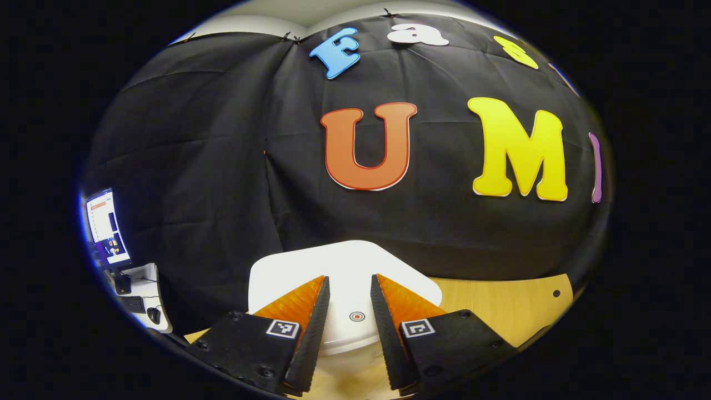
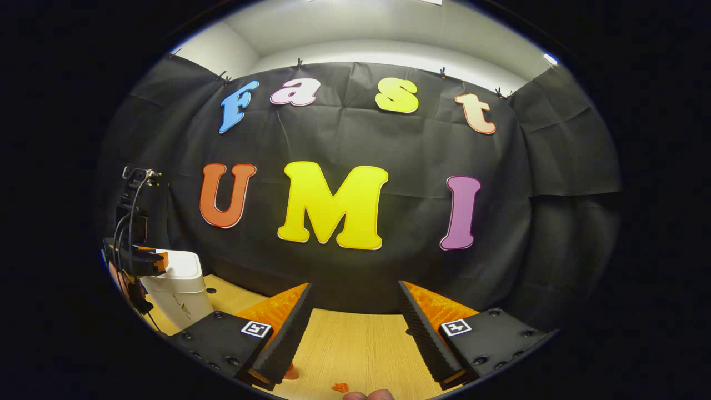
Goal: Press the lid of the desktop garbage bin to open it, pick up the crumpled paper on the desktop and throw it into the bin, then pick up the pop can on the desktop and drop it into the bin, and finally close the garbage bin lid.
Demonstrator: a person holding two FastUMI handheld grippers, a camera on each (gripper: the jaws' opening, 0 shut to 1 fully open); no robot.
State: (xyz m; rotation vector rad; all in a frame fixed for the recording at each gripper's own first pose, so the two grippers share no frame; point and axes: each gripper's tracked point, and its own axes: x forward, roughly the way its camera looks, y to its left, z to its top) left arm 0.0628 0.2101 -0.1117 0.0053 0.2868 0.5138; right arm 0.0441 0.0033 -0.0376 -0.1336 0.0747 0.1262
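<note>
My left gripper (image 1: 350, 289) hangs just above the desktop garbage bin (image 1: 344, 266), its two fingers spread a little way apart and holding nothing. Between them I look down on the bin's white lid (image 1: 389, 272), which lies flat and shut, with a small round red-ringed mark (image 1: 357, 316) near its front edge, right in the gap between my fingers. Whether the fingertips touch the lid I cannot tell. The bin stands on the light wooden bench (image 1: 500, 305), close to the black cloth wall behind it. Far off at the left edge of the left gripper view a lit monitor (image 1: 105, 228) stands on a white side table (image 1: 145, 283) with a keyboard (image 1: 132, 303) and a mouse (image 1: 154, 315).

My right gripper (image 2: 354, 294) is released too, its fingers set wide apart over the bare wood of the bench (image 2: 355, 339), gripping nothing. In the right gripper view the garbage bin (image 2: 178, 289) shows off to the left as a white, slightly tapering box with its lid closed, and the left gripper (image 2: 145, 261) sits at the bin's top, cables (image 2: 129, 222) trailing up from it. Well apart from the bin, near the bottom of this view, a few small orange bits (image 2: 339, 387) lie on the wood just beside my left finger; they are too small to name. A fingertip of the hand (image 2: 369, 395) holding the gripper peeks in at the bottom edge.
</note>
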